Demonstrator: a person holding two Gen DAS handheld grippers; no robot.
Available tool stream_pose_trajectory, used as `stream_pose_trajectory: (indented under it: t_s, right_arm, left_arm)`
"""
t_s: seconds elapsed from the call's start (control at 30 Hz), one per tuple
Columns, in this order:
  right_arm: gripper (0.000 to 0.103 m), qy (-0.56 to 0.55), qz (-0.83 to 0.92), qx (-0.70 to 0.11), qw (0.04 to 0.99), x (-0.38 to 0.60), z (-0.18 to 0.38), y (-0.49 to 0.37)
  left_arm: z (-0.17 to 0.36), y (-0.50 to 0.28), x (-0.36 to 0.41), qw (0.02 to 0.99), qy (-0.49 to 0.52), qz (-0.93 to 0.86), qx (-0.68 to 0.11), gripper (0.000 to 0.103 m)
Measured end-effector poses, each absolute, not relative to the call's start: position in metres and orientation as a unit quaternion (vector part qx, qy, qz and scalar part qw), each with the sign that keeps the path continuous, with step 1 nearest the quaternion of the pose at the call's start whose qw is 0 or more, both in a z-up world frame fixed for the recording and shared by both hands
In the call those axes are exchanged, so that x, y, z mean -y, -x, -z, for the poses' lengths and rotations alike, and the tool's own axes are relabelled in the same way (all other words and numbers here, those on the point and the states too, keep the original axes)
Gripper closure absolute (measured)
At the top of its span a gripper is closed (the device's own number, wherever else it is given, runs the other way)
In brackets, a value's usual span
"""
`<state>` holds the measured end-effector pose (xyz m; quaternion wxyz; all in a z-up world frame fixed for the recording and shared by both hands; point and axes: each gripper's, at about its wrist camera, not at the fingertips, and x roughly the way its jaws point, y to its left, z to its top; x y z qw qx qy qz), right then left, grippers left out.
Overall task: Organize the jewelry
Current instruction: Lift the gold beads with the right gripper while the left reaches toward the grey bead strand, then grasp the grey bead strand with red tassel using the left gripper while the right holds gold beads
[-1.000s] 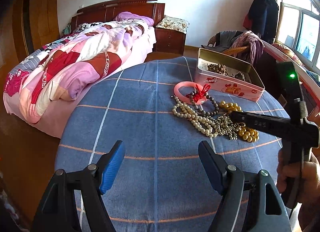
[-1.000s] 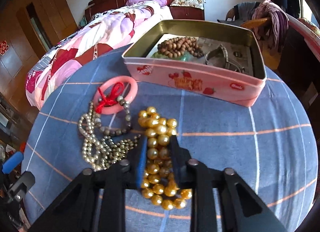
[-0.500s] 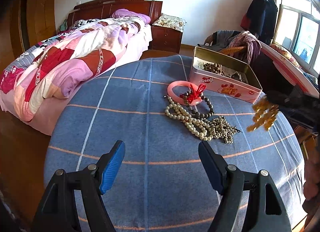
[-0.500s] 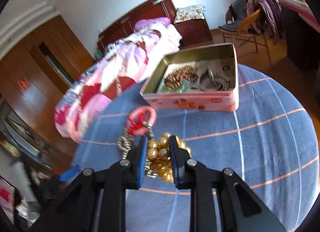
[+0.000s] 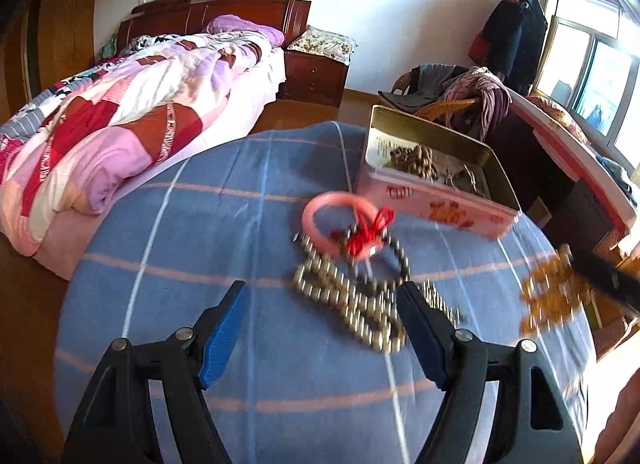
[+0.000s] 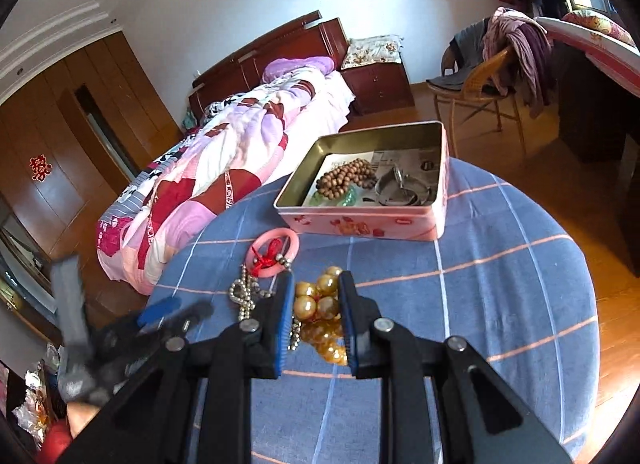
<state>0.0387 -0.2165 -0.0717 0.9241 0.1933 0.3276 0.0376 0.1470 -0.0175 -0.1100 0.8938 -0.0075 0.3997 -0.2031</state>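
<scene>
My right gripper (image 6: 314, 296) is shut on a gold bead necklace (image 6: 320, 304) and holds it in the air above the blue tablecloth; the necklace also shows blurred in the left wrist view (image 5: 548, 292). My left gripper (image 5: 322, 320) is open and empty, low over the cloth just in front of a pearl necklace (image 5: 348, 304). A pink bangle with a red tassel (image 5: 340, 220) and a dark bead bracelet (image 5: 396, 256) lie behind the pearls. An open pink tin (image 6: 368, 220) holds brown beads (image 6: 346, 178) and metal bangles (image 6: 404, 186).
The round table has a blue checked cloth (image 5: 200, 224). A bed with a pink quilt (image 5: 120, 112) stands at the left. A wicker chair with clothes (image 6: 488, 64) stands behind the table. The floor drops away past the table's edge.
My right gripper has lifted the gold necklace off the table and carried it up and to the right. My left gripper has moved forward toward the pearl necklace.
</scene>
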Motion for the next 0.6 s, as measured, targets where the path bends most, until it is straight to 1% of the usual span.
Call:
stream_pose_trajectory:
  t_s: [0.13, 0.2, 0.23, 0.3, 0.47, 0.5, 0.57, 0.6]
  right_arm:
    - [0.078, -0.183, -0.034, -0.331, 0.925, 0.220, 0.075, -0.036]
    - [0.078, -0.183, -0.032, -0.332, 0.925, 0.222, 0.078, -0.037]
    - [0.078, -0.183, -0.032, -0.332, 0.925, 0.222, 0.078, -0.035]
    - [0.078, -0.185, -0.033, -0.335, 0.923, 0.224, 0.080, -0.037]
    - [0.078, -0.188, -0.033, -0.337, 0.922, 0.226, 0.084, -0.043]
    - [0.078, -0.189, -0.034, -0.337, 0.922, 0.226, 0.084, -0.043]
    - [0.078, -0.192, -0.036, -0.338, 0.921, 0.227, 0.085, -0.045]
    - [0.078, -0.193, -0.036, -0.338, 0.920, 0.227, 0.086, -0.045]
  left_arm:
    - [0.115, -0.169, 0.034, 0.891, 0.000, 0.208, -0.403, 0.029]
    - [0.118, -0.173, 0.043, 0.890, -0.018, 0.212, -0.404, 0.040]
    - [0.121, -0.173, 0.046, 0.888, -0.023, 0.212, -0.408, 0.042]
    - [0.127, -0.176, 0.051, 0.884, -0.028, 0.212, -0.416, 0.050]
    - [0.130, -0.176, 0.056, 0.880, -0.035, 0.219, -0.420, 0.050]
    - [0.132, -0.176, 0.056, 0.880, -0.037, 0.216, -0.422, 0.054]
    - [0.136, -0.176, 0.059, 0.875, -0.043, 0.217, -0.431, 0.065]
    - [0.138, -0.175, 0.060, 0.876, -0.046, 0.219, -0.427, 0.065]
